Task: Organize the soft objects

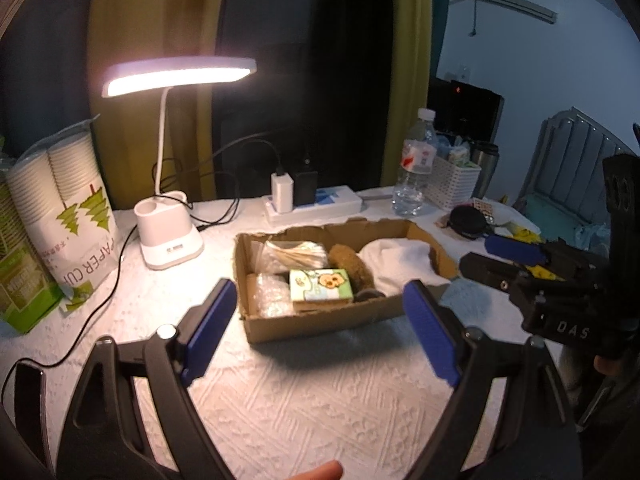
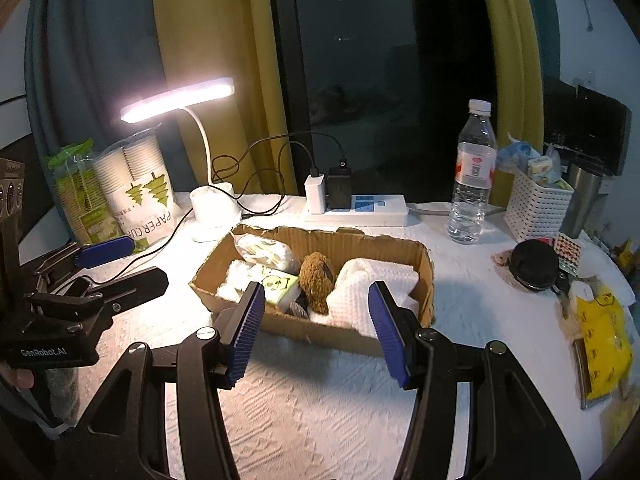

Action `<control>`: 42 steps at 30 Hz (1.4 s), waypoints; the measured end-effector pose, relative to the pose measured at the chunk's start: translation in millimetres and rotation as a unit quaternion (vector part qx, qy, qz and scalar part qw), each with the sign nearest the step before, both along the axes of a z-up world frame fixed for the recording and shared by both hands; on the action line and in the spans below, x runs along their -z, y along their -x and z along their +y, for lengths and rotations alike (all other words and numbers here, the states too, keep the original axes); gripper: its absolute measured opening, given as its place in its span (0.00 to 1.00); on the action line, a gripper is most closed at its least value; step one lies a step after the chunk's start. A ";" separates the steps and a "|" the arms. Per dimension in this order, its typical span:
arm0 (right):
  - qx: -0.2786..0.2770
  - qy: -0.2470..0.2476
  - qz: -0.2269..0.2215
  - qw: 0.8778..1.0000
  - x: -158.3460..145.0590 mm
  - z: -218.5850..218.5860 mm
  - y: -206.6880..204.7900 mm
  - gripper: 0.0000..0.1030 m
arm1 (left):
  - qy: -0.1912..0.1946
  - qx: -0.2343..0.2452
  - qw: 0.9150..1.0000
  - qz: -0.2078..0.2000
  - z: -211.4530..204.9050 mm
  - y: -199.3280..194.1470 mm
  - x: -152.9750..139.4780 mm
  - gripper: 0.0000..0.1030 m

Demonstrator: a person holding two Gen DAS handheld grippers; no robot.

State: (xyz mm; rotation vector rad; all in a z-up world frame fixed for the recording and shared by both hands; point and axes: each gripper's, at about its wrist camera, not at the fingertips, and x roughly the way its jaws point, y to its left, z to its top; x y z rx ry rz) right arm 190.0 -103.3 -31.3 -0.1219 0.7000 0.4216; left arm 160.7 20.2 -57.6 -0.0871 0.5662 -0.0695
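Observation:
A shallow cardboard box [image 1: 320, 322] [image 2: 426, 300] sits on the white table. In it lie a folded white towel [image 1: 400, 260] [image 2: 376, 280], a brown plush toy [image 1: 352, 264] [image 2: 318, 274], a green tissue pack [image 1: 322, 286] [image 2: 280, 286], a bag of cotton swabs [image 1: 294, 256] [image 2: 266, 252] and a bubble-wrap piece [image 1: 272, 294] [image 2: 236, 280]. My left gripper [image 1: 320, 332] is open and empty, just in front of the box. My right gripper [image 2: 316, 330] is open and empty at the box's near edge; it also shows in the left wrist view [image 1: 516, 258].
A lit desk lamp [image 1: 172, 236] [image 2: 212, 216], a paper cup sleeve [image 1: 68, 208] [image 2: 136, 192], a power strip [image 1: 316, 204] [image 2: 360, 208], a water bottle [image 1: 414, 164] [image 2: 472, 176], a white basket [image 2: 536, 206], a black pouch [image 2: 534, 266] and a yellow bag [image 2: 604, 344] surround the box.

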 end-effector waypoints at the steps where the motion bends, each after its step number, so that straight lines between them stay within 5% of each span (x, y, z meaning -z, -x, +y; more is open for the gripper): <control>1: 0.001 -0.001 -0.002 1.000 -1.7 -1.5 4.7 0.55 | 0.000 -0.001 1.000 -0.002 -1.0 3.9 -1.3 0.84; 7: 0.004 -0.002 -0.013 1.000 -11.3 -7.7 27.3 0.55 | 0.001 0.000 1.000 -0.009 -9.2 26.0 -7.8 0.85; 15: 0.023 -0.005 -0.042 0.999 -30.4 -21.1 56.0 0.81 | -0.004 0.010 1.000 -0.027 -23.8 50.9 -21.2 0.92; 31: 0.037 -0.003 -0.112 0.993 -90.2 -32.2 112.5 0.83 | -0.016 -0.019 0.995 -0.092 -27.0 102.7 -73.9 0.94; 42: 0.039 -0.001 -0.120 0.992 -96.1 -31.6 118.8 0.83 | -0.028 -0.023 0.994 -0.106 -25.0 111.8 -80.5 0.94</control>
